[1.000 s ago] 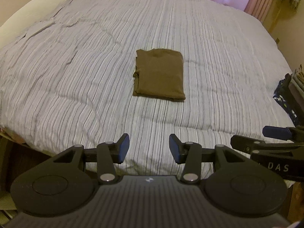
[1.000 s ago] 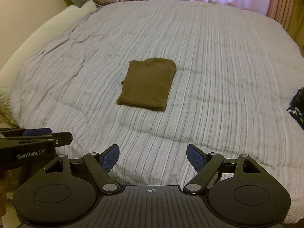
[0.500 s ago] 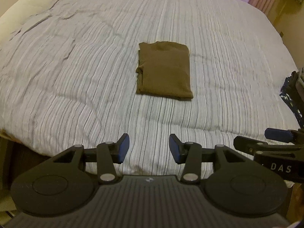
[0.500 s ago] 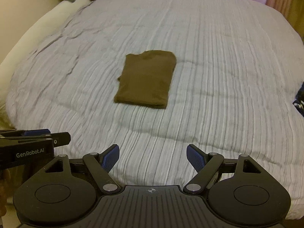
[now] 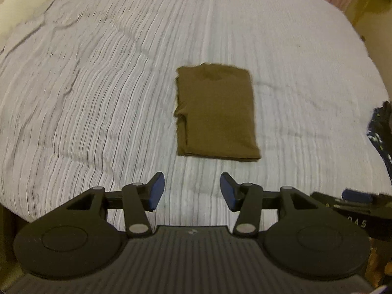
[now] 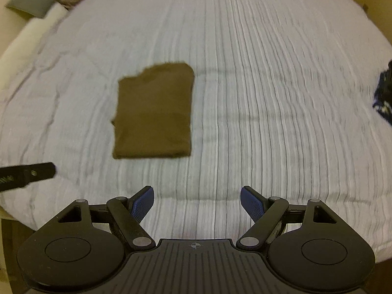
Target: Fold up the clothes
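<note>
I see the brown shirt (image 5: 216,112) lying folded into a neat rectangle on the striped bedspread (image 5: 98,85), near the middle of the bed. My left tongs (image 5: 192,191) hover spread apart just short of its near edge, gripping nothing. My right tongs (image 6: 197,202) are spread wider, also empty, with the shirt ahead and to their left. A dark patterned garment (image 6: 383,95) sits at the bed's right edge, well apart from the shirt.

Left black two-finger gripper with blue pads (image 5: 192,191) held low, jaws apart, nothing between them. Right black two-finger gripper with blue pads (image 6: 197,204) alongside, spread wider, also empty.
</note>
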Demonstrator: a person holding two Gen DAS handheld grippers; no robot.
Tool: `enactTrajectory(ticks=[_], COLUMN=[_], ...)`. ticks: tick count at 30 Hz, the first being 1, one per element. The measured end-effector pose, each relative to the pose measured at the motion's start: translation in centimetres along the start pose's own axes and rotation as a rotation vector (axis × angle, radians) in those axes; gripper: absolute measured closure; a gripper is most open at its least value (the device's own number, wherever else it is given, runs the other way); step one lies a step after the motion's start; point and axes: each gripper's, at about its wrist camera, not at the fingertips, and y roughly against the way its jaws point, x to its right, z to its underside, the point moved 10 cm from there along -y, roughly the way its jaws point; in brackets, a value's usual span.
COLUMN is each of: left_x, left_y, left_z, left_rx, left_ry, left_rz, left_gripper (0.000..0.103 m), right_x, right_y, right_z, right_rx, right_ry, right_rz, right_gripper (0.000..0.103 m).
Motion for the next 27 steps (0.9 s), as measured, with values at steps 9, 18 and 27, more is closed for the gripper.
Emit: enactTrajectory(ticks=[9,18,27], left_x=[-1.3,0.3,-0.6], left_y=[-6.8,-14.3,-21.0], left_z=[2.5,4.9,4.9], left_rx=[-0.114,0.050,0.322], left_ry=[0.355,0.890,1.168], left_rz=[0.147,0.412,0.480], left_gripper=[0.057,0.057,0.057], right_x=[3.1,9.2,15.8], right_y=[-5.2,-11.9,-14.9], right_z=[-0.5,-3.1,-6.1], right_rx=[-0.099,-0.120,-0.045], right_ry=[0.046,0.080,-0.103], right_rz=[0.006,-0.078,-0.157], right_gripper=[0.022,0.022,0.022])
